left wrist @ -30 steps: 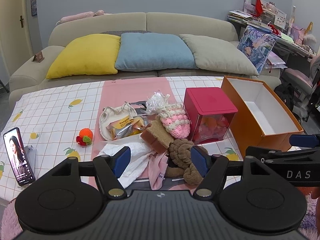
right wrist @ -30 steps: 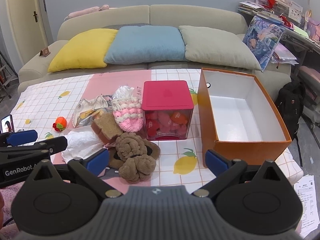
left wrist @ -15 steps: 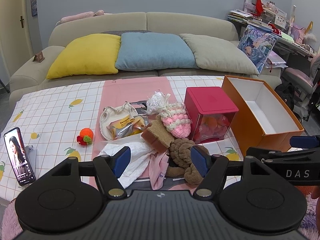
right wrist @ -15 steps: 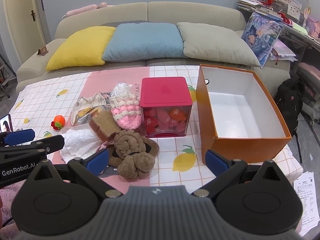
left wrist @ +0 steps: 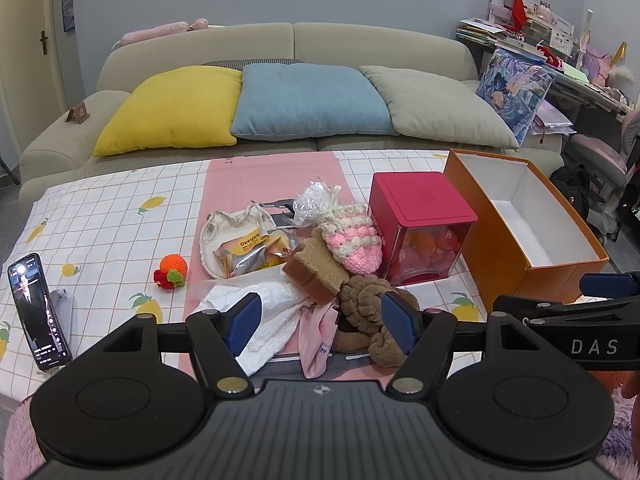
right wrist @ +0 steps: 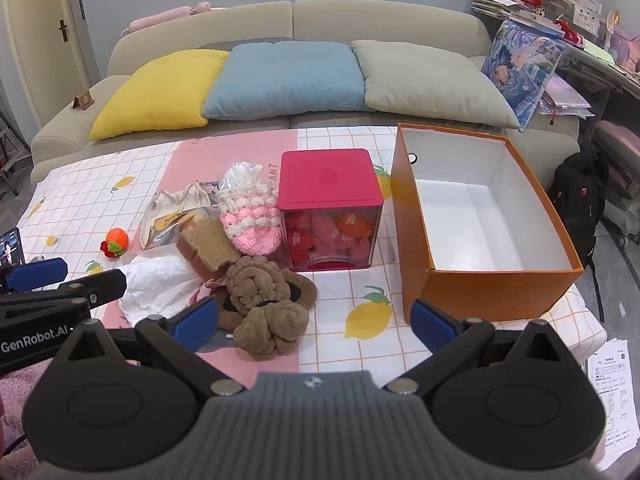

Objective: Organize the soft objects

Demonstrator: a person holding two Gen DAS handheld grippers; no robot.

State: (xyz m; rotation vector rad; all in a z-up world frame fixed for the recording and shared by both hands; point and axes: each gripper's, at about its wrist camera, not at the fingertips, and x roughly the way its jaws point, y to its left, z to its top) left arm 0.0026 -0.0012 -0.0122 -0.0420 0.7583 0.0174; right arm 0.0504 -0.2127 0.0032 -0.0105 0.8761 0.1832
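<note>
Now both grippers [left wrist: 320, 322] [right wrist: 316, 320] agape, empty; brown plush [right wrist: 264, 304] just ahead, btw them.

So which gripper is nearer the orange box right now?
Right. The right gripper hangs just short of the orange box, whose near corner sits by its right-hand finger; the left gripper is over the pile, further left.

The left gripper [left wrist: 320, 322] is wide open and holds nothing. Past it, a pile of soft things sits on the checked tablecloth [left wrist: 108, 224]: a brown fuzzy toy [left wrist: 360, 300], a pink and white knitted pouch [left wrist: 354, 240], a toy bread slice [left wrist: 318, 270] and a white crumpled bag [left wrist: 272, 308]. A small orange knitted toy [left wrist: 173, 270] lies apart. The red box [left wrist: 420, 216] stands beside the open orange box [left wrist: 500, 264].
</note>
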